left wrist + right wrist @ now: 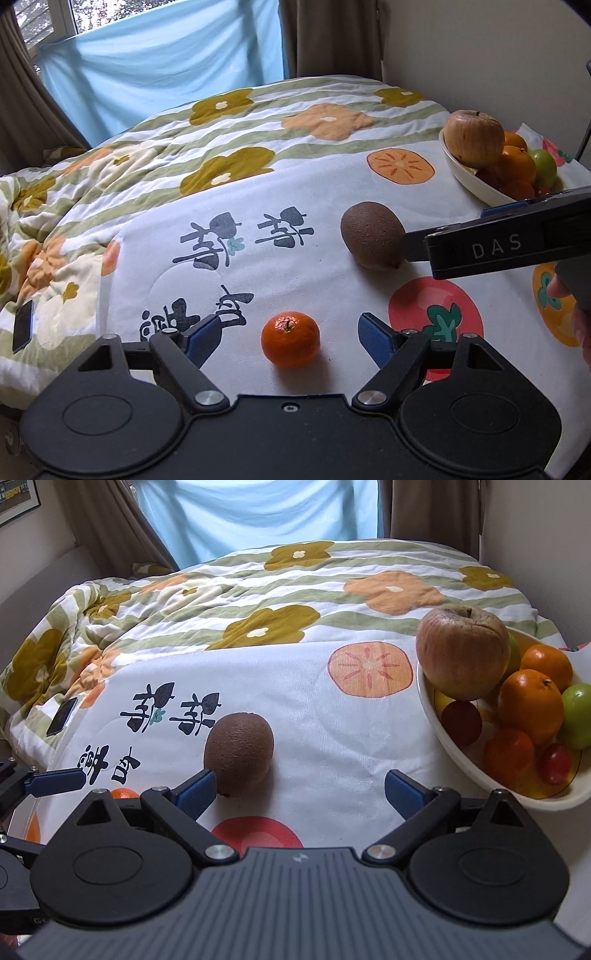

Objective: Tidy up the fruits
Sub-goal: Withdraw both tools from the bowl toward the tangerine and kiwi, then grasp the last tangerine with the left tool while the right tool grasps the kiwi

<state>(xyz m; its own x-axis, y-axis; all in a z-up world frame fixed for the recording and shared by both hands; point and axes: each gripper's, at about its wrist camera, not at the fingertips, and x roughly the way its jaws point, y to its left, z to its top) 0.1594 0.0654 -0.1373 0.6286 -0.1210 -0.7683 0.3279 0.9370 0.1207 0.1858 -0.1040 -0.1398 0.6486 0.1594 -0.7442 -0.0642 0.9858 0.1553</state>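
Observation:
An orange mandarin lies on the printed white cloth between the blue pads of my left gripper, which is open with a gap on each side. A brown kiwi lies just ahead of the left fingertip of my open right gripper, off-centre from the jaws; whether the pad touches it I cannot tell. In the left wrist view the kiwi sits at the tip of a right-gripper finger. A white bowl at the right holds an apple, mandarins and small green and red fruits.
The cloth lies over a flowered quilt on a bed. A dark phone rests on the quilt at the left. Curtains and a blue sheet hang behind the bed. A left-gripper finger shows at the left edge.

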